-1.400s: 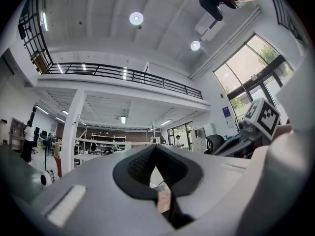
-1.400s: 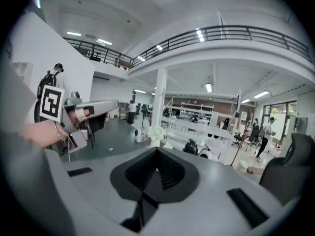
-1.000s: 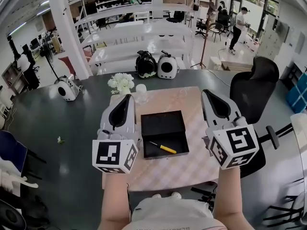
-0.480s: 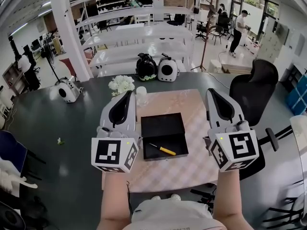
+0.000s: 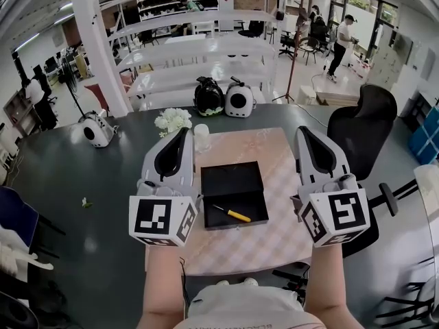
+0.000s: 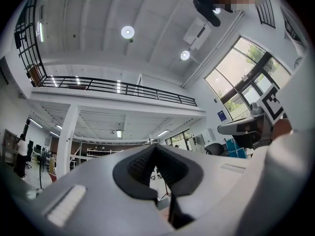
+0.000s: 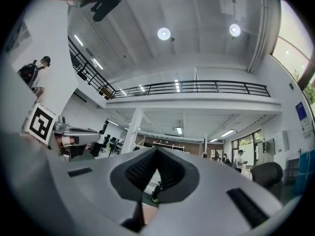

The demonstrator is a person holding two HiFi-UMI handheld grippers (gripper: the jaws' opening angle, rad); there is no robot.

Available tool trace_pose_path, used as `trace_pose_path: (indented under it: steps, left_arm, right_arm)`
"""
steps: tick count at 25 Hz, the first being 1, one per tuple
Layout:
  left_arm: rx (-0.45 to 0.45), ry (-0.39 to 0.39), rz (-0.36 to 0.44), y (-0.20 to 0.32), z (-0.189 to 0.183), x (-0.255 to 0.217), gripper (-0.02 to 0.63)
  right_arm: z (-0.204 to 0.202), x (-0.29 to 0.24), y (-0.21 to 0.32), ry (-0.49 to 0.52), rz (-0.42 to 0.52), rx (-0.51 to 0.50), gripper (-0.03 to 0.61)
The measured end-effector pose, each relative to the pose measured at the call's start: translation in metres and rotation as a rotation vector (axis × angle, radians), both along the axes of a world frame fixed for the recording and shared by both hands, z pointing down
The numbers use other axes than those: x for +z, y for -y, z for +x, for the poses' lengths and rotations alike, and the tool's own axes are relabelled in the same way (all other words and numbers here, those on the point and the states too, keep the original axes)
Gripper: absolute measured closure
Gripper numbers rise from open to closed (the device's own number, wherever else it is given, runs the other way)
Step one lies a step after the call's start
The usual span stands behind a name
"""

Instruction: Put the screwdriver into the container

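Note:
A black open container (image 5: pixel 232 181) sits on a pink checked mat (image 5: pixel 274 157) in the head view. The screwdriver (image 5: pixel 232 214), with a yellow handle and dark shaft, lies inside it near the front wall. My left gripper (image 5: pixel 183 136) is raised to the left of the container, and my right gripper (image 5: pixel 302 131) is raised to its right. Both point up and away from the table, clear of the container. In the left gripper view the left gripper (image 6: pixel 155 148) is shut with nothing held. The right gripper (image 7: pixel 156 151) in its own view is likewise shut and empty.
White flowers (image 5: pixel 171 120) and a clear cup (image 5: pixel 202 135) stand at the mat's far edge. Two rounded bags (image 5: pixel 223 96) sit further back, a white device (image 5: pixel 96 127) at the far left. A black office chair (image 5: pixel 360 125) stands at the table's right.
Both grippers have only drifted slightly, the right one a little toward me. The screwdriver lies in the same place in the container.

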State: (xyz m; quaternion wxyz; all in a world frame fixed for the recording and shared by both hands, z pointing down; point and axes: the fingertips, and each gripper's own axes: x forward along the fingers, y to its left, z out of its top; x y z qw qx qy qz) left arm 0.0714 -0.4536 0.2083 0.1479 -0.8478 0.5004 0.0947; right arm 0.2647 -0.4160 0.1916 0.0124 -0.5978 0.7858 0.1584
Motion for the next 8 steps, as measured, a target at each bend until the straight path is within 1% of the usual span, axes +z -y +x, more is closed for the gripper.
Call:
trace_pose_path:
  steps: [8]
  left_arm:
    - [-0.002,-0.012,0.008,0.0008,0.0028,-0.0035,0.606]
  right_arm:
    - [0.0036,0.0018,-0.0003,0.002,0.005,-0.005,0.575]
